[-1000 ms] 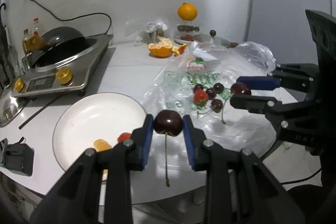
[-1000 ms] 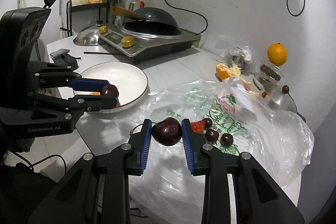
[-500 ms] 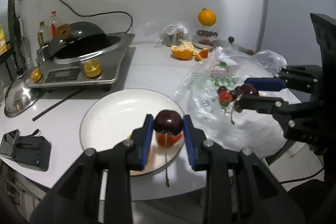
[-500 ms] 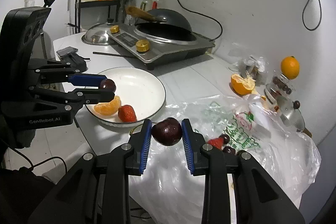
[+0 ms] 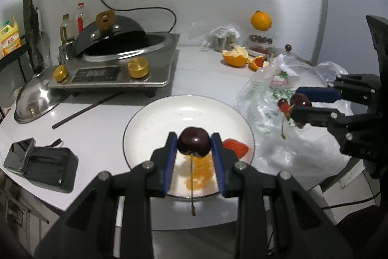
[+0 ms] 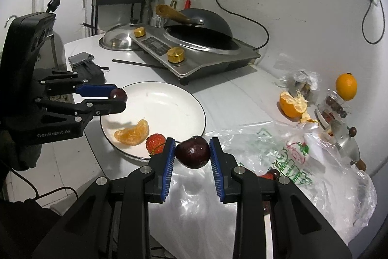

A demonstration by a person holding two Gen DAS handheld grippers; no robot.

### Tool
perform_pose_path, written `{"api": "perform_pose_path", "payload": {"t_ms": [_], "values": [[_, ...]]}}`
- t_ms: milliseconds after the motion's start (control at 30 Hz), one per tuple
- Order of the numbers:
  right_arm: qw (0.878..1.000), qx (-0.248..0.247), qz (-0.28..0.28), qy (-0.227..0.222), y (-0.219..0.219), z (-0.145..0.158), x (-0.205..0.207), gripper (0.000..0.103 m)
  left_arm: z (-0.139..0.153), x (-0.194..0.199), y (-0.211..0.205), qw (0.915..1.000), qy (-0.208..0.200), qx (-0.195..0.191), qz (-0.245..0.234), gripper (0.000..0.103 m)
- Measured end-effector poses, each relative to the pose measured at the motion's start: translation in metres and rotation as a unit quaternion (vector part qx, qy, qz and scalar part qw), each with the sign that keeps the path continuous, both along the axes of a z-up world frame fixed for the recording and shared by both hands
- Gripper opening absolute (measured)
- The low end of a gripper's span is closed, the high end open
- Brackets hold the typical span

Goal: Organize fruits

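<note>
My left gripper (image 5: 194, 146) is shut on a dark cherry (image 5: 194, 144) with a hanging stem, held above the near part of the white plate (image 5: 169, 113). The plate holds an orange segment (image 6: 133, 133) and a strawberry (image 6: 155, 143). My right gripper (image 6: 192, 154) is shut on a second dark cherry (image 6: 192, 152) over the edge of the clear plastic bag (image 6: 278, 174), next to the plate (image 6: 169, 98). It shows in the left wrist view (image 5: 299, 102) at right, over the bag. More cherries (image 6: 274, 172) and a strawberry lie on the bag.
An induction cooker with a black wok (image 5: 116, 57) stands at the back left, a steel lid (image 5: 36, 101) and a chopstick (image 5: 84, 111) beside it. A phone on a black case (image 5: 36, 162) lies at left. A peeled orange (image 5: 235, 57) and a whole orange (image 5: 260, 20) are at the back.
My left gripper has carried its cherry leftward from the bag's edge to above the plate. My right gripper has followed toward the plate with its cherry.
</note>
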State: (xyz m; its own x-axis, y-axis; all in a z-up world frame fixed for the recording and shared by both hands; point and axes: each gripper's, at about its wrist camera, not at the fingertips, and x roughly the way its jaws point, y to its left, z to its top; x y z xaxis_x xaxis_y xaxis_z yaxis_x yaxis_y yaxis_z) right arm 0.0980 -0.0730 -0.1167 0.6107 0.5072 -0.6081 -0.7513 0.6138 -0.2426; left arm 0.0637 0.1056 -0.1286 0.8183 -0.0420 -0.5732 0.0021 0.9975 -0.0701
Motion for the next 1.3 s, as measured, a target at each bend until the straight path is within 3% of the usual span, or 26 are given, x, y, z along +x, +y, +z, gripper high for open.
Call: {"api": "perform_pose_path", "payload": {"t_ms": [667,767,1300], "values": [[0.999,-0.018,0.022,0.021,0.055,-0.016,0.031,0.031,-0.031,0.020,0.031,0.9996,0.026,-0.003,0.006,0.029],[0.999,-0.019,0.022,0.027,0.060,-0.020,0.035,0.031,-0.034,0.023,0.031,0.9995,0.028,0.011,0.006,0.029],[0.997,-0.032,-0.008,0.068,0.072,-0.048,0.063,0.031,-0.050,0.037,0.039,0.9986,0.052,0.005,-0.001,0.030]]}}
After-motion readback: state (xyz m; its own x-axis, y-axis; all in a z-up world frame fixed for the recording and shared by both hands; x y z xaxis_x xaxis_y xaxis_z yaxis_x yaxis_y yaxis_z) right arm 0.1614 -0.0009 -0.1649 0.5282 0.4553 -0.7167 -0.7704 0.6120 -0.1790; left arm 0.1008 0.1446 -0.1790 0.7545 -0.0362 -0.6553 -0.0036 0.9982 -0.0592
